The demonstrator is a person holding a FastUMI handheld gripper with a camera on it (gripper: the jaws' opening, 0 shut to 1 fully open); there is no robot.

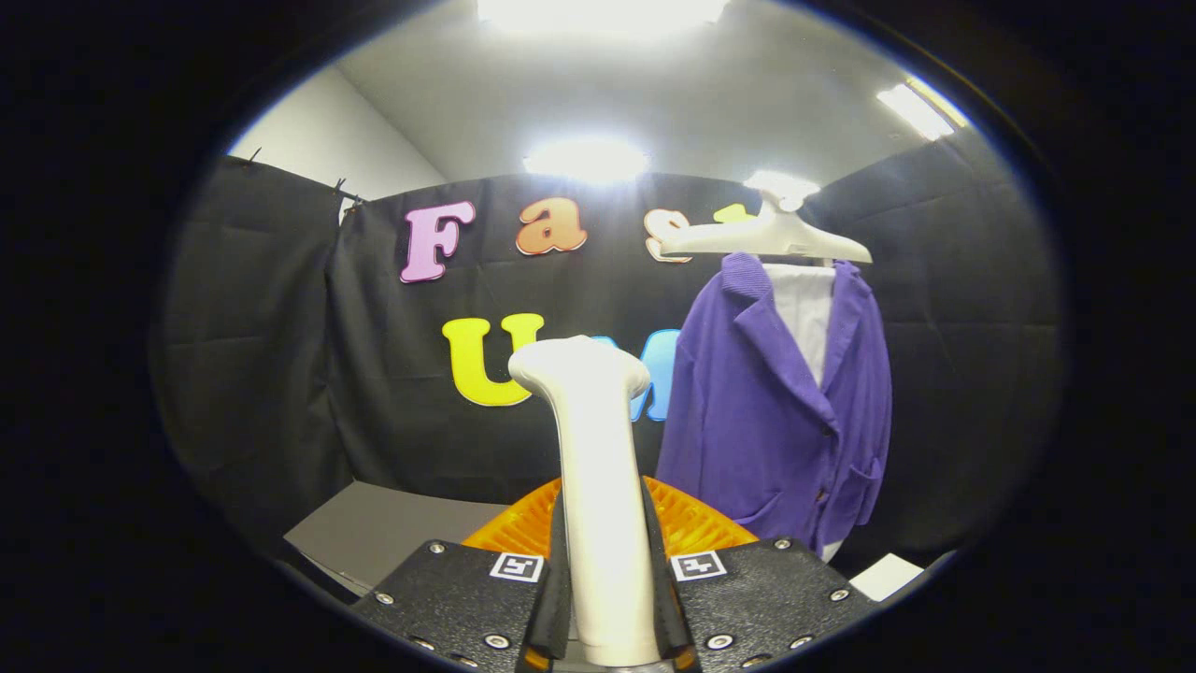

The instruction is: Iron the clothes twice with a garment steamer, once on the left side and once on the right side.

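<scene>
Gripper view | hand-held gripper (609, 598) pinches white steamer (598, 486) upright between both fingers | purple jacket (780, 402) hangs on hanger (766, 238) beyond, well apart from steamer head | judged: steamer in hand, neither left nor right pass begun.

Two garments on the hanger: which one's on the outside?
The purple knit jacket; it hangs open over the white shirt, which shows between its lapels. The claw is shut on the white steamer handle.
</scene>
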